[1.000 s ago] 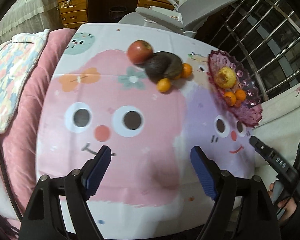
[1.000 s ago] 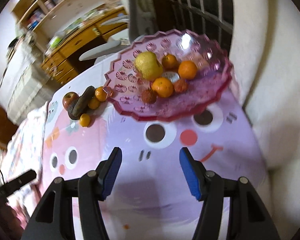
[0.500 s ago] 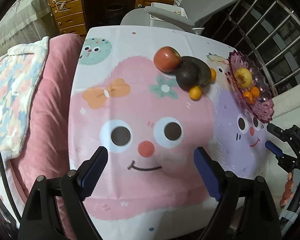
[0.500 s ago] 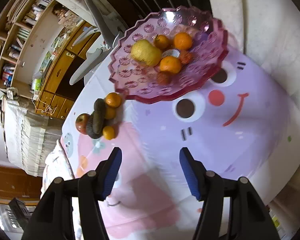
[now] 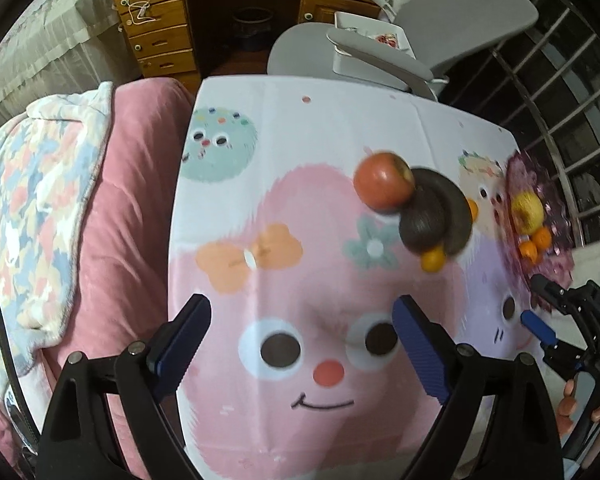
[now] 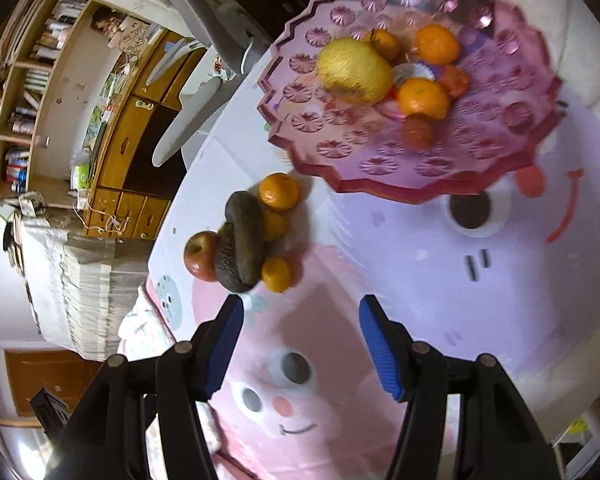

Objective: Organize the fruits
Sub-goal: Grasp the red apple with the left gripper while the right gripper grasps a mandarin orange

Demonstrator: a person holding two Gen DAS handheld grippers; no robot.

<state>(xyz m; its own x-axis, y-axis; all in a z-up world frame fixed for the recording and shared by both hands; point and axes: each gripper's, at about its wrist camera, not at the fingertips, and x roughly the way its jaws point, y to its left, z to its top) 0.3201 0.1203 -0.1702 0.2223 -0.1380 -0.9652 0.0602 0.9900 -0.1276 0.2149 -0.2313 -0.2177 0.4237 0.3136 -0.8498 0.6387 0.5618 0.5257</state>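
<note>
A pile of fruit lies on the cartoon tablecloth: a red apple, a dark avocado, a dark green cucumber and small oranges. A pink glass dish to their right holds a yellow pear and several oranges. My left gripper is open and empty, above the cloth short of the pile. My right gripper is open and empty, just short of the pile; it also shows in the left wrist view.
A pink cushion with a patterned blanket lies along the table's left side. A grey office chair and a wooden desk stand behind the table. A railing runs at the right.
Both grippers have swung left and turned. The right one has moved from in front of the dish toward the fruit pile. The left view now shows more of the cushion side.
</note>
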